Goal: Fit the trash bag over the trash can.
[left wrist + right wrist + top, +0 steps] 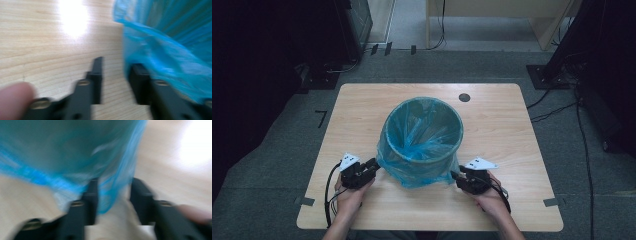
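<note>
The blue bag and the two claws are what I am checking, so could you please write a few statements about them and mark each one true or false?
1. The blue bag lines a round bin standing upright on the table. True.
2. The left claw is clamped shut on the bag. False: its jaws stand apart, with the plastic beside one jaw.
3. In the right gripper view, bag plastic hangs between the jaws of the right claw. True.
4. The bag is tied closed at the top. False: its mouth is open.
5. Both claws sit at the table's far edge. False: they are at the near side, flanking the bin.
</note>
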Demonstrator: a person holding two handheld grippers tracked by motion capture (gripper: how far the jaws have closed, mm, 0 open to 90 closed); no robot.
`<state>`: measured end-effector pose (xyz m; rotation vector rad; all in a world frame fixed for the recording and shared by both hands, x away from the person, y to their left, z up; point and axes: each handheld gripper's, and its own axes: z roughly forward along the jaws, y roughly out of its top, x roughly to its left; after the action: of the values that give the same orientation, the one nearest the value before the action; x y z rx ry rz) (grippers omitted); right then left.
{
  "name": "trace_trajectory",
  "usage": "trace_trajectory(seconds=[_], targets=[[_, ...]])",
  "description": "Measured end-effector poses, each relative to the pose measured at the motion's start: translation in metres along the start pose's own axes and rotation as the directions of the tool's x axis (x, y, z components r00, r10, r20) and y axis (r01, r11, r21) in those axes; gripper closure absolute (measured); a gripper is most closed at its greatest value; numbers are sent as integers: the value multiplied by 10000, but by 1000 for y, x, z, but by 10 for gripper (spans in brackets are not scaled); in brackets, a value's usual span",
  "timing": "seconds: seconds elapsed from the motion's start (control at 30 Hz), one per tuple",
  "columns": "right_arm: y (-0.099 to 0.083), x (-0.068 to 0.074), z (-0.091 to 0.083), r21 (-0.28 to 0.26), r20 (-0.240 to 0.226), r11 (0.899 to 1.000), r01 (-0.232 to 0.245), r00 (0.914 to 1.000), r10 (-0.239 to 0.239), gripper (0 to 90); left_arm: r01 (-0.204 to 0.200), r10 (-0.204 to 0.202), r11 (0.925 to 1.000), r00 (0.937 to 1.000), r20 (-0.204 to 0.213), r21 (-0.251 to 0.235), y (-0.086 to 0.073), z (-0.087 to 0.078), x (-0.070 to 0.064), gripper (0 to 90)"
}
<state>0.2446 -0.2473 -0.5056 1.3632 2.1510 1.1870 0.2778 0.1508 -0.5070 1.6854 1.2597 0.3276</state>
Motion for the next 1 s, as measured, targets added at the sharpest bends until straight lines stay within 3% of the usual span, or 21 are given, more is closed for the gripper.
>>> trace_trajectory(seconds=[0.03, 0.1, 0.23, 0.37, 0.4, 0.5, 0.6, 0.67, 0.7, 0.73, 0.8, 1.0], targets=[[2, -5, -5, -347, -126, 9992, -198, 9997, 194, 386, 18, -17, 10000, 9997, 248, -16, 1, -2, 2, 451], [5, -13, -15, -800, -511, 9953, -548, 9974, 508, 322, -177, 188, 9996, 9985, 505, -221, 4, -6, 4, 356], [6, -28, -41, -1778, -968, 9840, -137, 9953, -37, 264, -245, 288, 9977, 9973, 682, -635, 6, -17, 12, 261], [5, -34, -51, -2052, -1120, 9787, -82, 9936, -152, 246, -312, 344, 9975, 9981, 502, -634, 7, -22, 18, 243], [6, -38, -58, -2341, -1113, 9722, -45, 9935, -223, 232, -323, 347, 9978, 9986, 408, -587, 7, -24, 22, 224], [7, -42, -64, -2574, -1015, 9663, -83, 9947, -184, 231, -339, 360, 9979, 9986, 379, -552, 8, -27, 27, 188], [7, -43, -65, -2580, -841, 9661, -29, 9963, -194, 237, -763, 764, 9971, 9958, 498, -45, 8, -28, 31, 180], [7, -43, -64, -2526, -572, 9674, 162, 9979, -317, 282, -1465, 1452, 9886, 9887, 365, 350, 6, -28, 31, 173], [7, -41, -63, -2590, -256, 9651, 385, 9986, -467, 341, -1672, 1648, 9845, 9852, 469, 536, 5, -27, 31, 174], [7, -41, -63, -2590, -256, 9651, 385, 9986, -467, 341, -1923, 1883, 9785, 9804, 574, 751, 4, -27, 30, 174], [8, -38, -63, -2688, -55, 9618, 511, 9985, -546, 435, -2351, 2303, 9673, 9714, 585, 950, 3, -27, 28, 174], [15, -34, -63, -2857, -131, 9547, 830, 9958, -905, 713, -1947, 1935, 9720, 9809, 215, 1316, 1, -30, 37, 162]])
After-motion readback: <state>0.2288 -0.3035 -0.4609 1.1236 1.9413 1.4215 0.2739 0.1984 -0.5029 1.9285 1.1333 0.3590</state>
